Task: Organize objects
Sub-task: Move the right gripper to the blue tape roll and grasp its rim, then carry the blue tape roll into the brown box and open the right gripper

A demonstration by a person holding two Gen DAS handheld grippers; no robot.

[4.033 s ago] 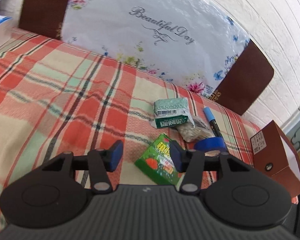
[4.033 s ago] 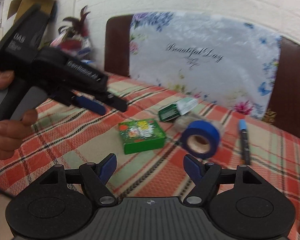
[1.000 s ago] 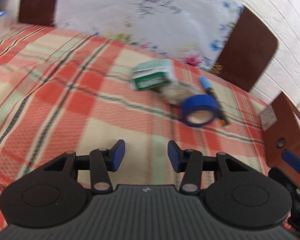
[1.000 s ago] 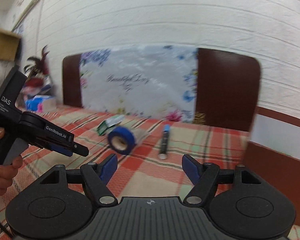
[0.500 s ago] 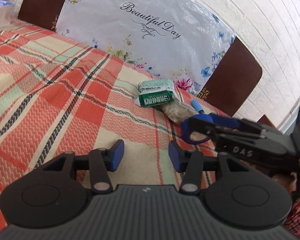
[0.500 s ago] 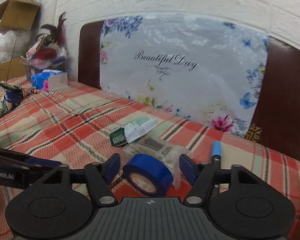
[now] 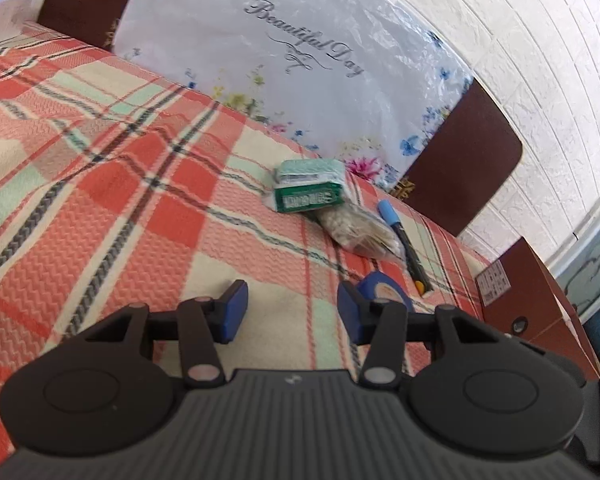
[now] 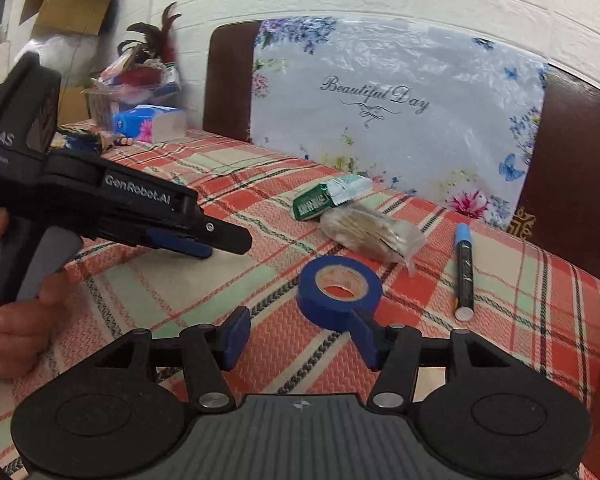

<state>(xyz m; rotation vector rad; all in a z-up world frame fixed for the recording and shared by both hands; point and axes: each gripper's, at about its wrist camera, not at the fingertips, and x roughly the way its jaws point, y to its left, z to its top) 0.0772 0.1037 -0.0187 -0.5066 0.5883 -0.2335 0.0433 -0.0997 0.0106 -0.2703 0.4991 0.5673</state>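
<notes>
A blue tape roll (image 8: pixel 339 292) lies flat on the plaid cloth just ahead of my right gripper (image 8: pixel 300 340), which is open and empty; the roll touches its right fingertip. Behind it lie a clear bag of swabs (image 8: pixel 370 234), a green packet (image 8: pixel 328 196) and a blue-capped marker (image 8: pixel 464 268). My left gripper (image 7: pixel 288 316) is open and empty above the cloth; the tape roll (image 7: pixel 384 290) sits behind its right finger, with the green packet (image 7: pixel 308 192), the bag (image 7: pixel 356 228) and the marker (image 7: pixel 402 236) farther back. The left gripper also shows in the right wrist view (image 8: pixel 204 240).
A floral "Beautiful Day" headboard (image 8: pixel 396 108) backs the cloth. A tissue box (image 8: pixel 148 122) and clutter stand at the far left. A brown wooden cabinet (image 7: pixel 528 292) stands off the right edge. A cardboard box (image 8: pixel 72 4) sits high on the left.
The green strawberry box seen four seconds ago is gone from view. The right gripper has pulled back from the tape roll, which now lies flat. The left gripper has moved in closer to the roll.
</notes>
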